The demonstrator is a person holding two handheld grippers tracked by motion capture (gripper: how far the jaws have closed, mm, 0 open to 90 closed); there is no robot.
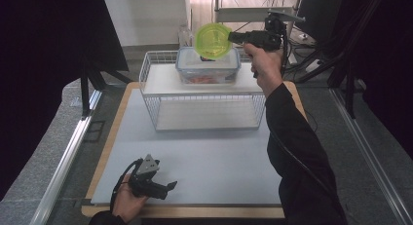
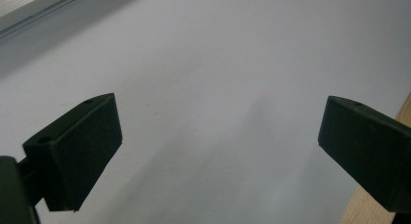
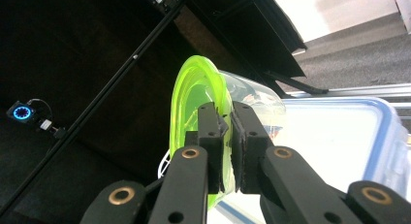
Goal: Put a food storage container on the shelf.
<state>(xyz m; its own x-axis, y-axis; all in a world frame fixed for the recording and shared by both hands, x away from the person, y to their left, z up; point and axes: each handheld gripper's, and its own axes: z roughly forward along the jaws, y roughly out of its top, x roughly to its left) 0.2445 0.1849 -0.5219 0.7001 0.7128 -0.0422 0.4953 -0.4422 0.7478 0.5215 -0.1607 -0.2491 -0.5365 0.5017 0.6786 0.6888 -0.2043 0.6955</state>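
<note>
Green lid (image 1: 213, 40), no legible writing, sits upper centre, its rim clamped in the right gripper (image 1: 233, 37) jaws; left gripper (image 1: 168, 187) jaws stand apart, lower left.

Bright centre, dark surrounds; soft shadows; close fingers blurred.

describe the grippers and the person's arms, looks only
Both are black two-jaw tools. The left gripper carries a grey three-cornered plate and a trailing black cable; its pads are flat matte blocks. The right gripper has brass-coloured pivot rivets. The right arm wears a black sleeve.
</note>
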